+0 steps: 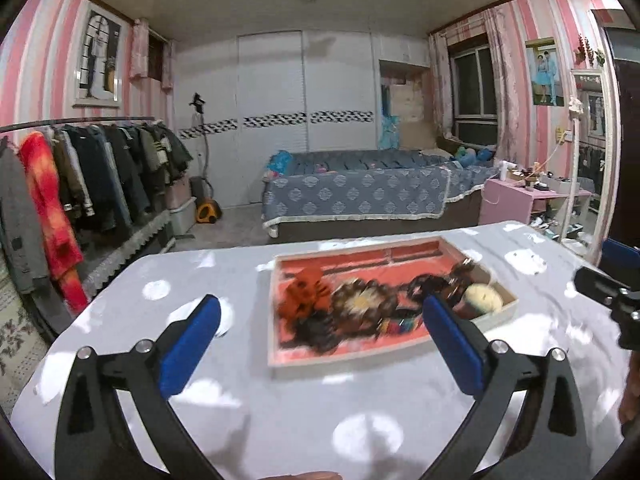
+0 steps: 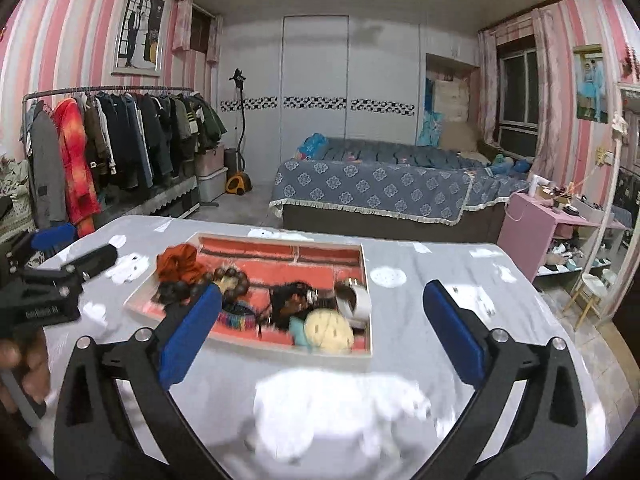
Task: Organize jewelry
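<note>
Both grippers hung wide and empty over the worktop, with the jewelry tray lying ahead of them.

The worktop [image 1: 280,400], under a pale cloth with white patches, carried a shallow tray [image 2: 168,280] with a white rim and a coral-red lining. In the tray lay an orange scrunchie [image 2: 176,264], a dark wooden bead bracelet [image 2: 224,280], a multicoloured woven band [image 2: 236,314], a tangle of dark pieces too blurred to tell apart, a silver cuff [image 2: 354,300] and a round cream piece [image 2: 328,330] in the near right corner. The left gripper [image 1: 320,344] and the right gripper [image 2: 320,338] each had blue pads spread far apart, nothing between them.
</note>
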Available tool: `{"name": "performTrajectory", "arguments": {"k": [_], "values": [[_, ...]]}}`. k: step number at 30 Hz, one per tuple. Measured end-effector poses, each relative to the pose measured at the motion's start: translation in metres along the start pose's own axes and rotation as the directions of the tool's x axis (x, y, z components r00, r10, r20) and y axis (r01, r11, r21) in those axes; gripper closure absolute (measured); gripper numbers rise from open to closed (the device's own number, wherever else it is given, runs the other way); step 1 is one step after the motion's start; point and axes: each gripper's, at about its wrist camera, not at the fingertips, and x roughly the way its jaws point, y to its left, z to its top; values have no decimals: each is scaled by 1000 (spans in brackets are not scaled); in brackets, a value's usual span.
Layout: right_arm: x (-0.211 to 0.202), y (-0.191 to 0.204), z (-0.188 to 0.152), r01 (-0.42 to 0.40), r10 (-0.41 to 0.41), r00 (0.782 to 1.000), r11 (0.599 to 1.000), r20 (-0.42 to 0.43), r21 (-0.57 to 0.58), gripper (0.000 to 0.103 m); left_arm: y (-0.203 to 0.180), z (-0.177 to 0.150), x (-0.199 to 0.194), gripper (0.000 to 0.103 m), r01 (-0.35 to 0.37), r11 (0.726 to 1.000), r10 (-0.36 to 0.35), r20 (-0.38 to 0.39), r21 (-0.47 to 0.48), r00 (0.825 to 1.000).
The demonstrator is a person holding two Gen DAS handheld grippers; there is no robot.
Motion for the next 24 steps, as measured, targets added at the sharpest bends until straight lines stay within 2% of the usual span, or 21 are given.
{"name": "performTrajectory", "arguments": {"k": [3, 6, 10, 14, 20, 24], "values": [[-18, -3, -25, -5, 5, 1000, 1000, -10, 27, 5, 7, -23, -10, 4, -16, 1000, 16, -17, -24, 1000], [-33, -4, -44, -9, 9, 1000, 999, -3, 41, 5, 10, -38, -22, 4, -53, 998, 53, 4, -30, 999], [-43, -9, -62, 10, -9, 1000, 998, -16, 63, 5, 4, -50, -34, 4, -64, 998, 65, 28, -30, 998], [-45, -8, -70, 24, -24, 1000, 998, 4, 57, 5, 2, -65, -33, 4, -66, 998, 66, 14, -13, 998], [-42, 3, -75, 29, -29, 999, 999, 18, 14, 5, -3, -68, -36, 4, -65, 998, 64, 31, 8, 997], [-43, 0, -76, 20, -21, 999, 999, 26, 29, 5, 3, -68, -37, 4, -66, 998, 66, 37, -19, 997]]}}
